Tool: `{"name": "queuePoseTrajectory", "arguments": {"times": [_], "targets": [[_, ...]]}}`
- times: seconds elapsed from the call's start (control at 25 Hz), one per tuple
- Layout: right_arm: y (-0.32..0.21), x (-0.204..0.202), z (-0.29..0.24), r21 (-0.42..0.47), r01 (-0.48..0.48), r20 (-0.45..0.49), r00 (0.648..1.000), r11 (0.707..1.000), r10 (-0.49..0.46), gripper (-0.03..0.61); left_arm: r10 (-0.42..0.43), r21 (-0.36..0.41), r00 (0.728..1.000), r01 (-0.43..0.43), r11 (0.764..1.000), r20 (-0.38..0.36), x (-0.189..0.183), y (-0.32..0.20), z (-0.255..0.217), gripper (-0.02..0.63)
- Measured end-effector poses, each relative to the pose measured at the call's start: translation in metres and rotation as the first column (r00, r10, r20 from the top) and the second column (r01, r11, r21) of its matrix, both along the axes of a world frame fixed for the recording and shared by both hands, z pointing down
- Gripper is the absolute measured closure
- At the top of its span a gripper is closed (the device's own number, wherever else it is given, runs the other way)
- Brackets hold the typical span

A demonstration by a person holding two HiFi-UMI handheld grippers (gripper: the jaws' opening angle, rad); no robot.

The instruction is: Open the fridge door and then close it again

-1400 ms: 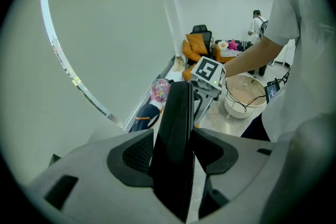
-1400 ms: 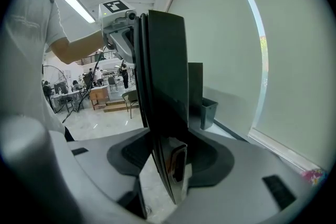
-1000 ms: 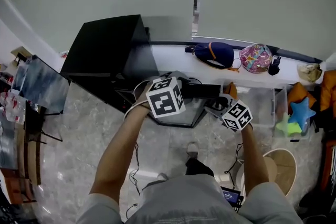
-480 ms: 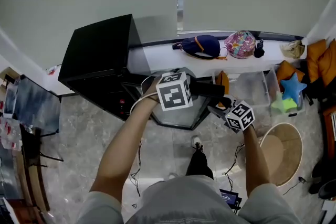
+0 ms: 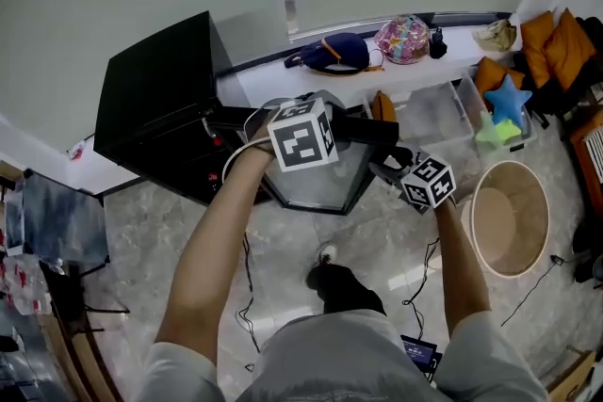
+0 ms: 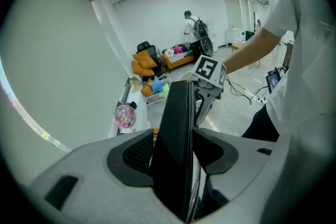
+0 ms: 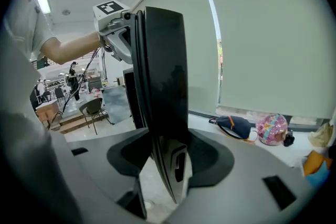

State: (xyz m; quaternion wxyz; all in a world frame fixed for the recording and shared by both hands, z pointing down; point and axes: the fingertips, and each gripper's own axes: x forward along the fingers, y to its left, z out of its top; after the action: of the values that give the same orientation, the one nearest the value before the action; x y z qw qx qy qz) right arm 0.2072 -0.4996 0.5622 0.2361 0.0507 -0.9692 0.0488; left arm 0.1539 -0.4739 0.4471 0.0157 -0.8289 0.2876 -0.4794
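Looking down in the head view, your left gripper (image 5: 298,113) and right gripper (image 5: 384,160) grip one edge of the open fridge door (image 5: 318,184), with the fridge (image 5: 155,104) at 10 o'clock.
Left gripper view: jaws clamped on the door, which runs toward 12.
Right gripper view: same clamp, door upright between the pads.
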Motion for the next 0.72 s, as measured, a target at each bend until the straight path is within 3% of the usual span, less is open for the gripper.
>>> {"name": "queuePoseTrajectory", "arguments": {"times": [0.36, 0.72], "targets": [[0.043, 0.016, 0.000, 0.004, -0.126, 0.001, 0.992, 0.992, 0.126, 0.379, 0.144, 0.046, 0.989, -0.145, 0.988, 0.014, 0.013, 0.035, 0.001, 0.383], [0.090, 0.022, -0.002, -0.003, -0.228, 0.028, 0.973, 0.974, 0.228, 0.379, 0.266, 0.098, 0.963, -0.270, 0.958, 0.048, 0.016, 0.073, 0.002, 0.383]]}}
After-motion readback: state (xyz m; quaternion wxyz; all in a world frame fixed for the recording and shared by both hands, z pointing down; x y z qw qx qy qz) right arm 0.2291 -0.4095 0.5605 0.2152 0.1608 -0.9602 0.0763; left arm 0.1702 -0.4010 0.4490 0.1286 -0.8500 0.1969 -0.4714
